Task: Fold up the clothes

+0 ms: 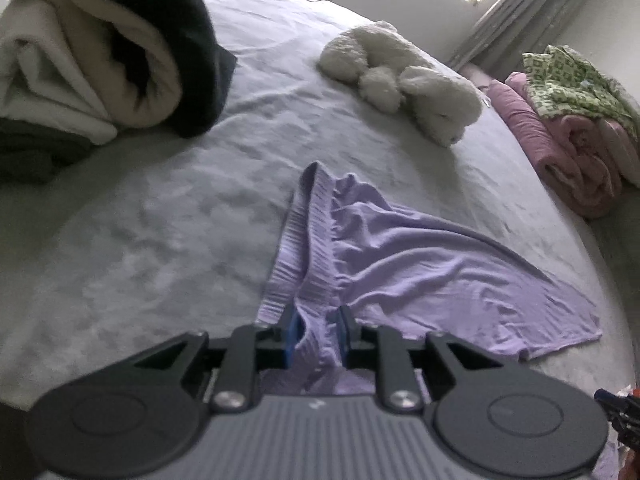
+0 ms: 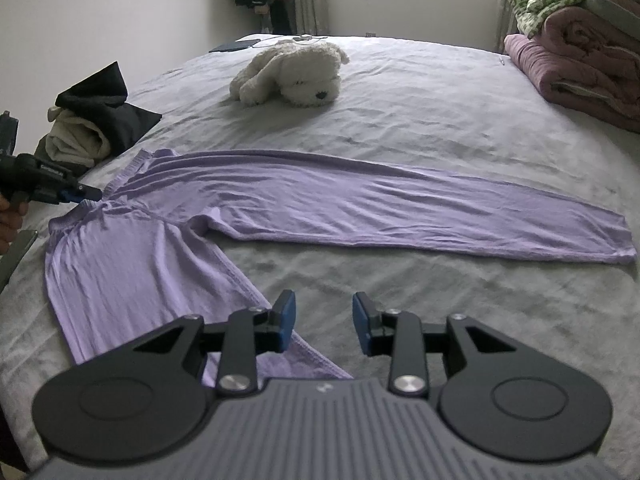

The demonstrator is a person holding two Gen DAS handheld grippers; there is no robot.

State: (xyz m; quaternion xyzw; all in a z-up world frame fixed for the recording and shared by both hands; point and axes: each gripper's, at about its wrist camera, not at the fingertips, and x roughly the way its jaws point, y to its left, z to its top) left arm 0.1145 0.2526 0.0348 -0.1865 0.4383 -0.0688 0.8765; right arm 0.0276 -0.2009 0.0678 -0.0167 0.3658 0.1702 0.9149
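Purple trousers (image 2: 280,204) run nine-to-three o'clock — left gripper (image 1: 316,330) straddles the waistband (image 1: 298,240), jaws narrow; right gripper (image 2: 324,326), half-open, empty.

**Two matching black grippers**

The left gripper (image 1: 318,334) and right gripper (image 2: 324,326) share one build: a grey ribbed body, with a small pale mark at the middle of its front edge, flanked by two round black discs. Black linkage arms pivot on silver screws (image 2: 404,384) and carry short black fingers faced with blue pads (image 2: 287,322). Triangular cut-outs pierce the outer links.
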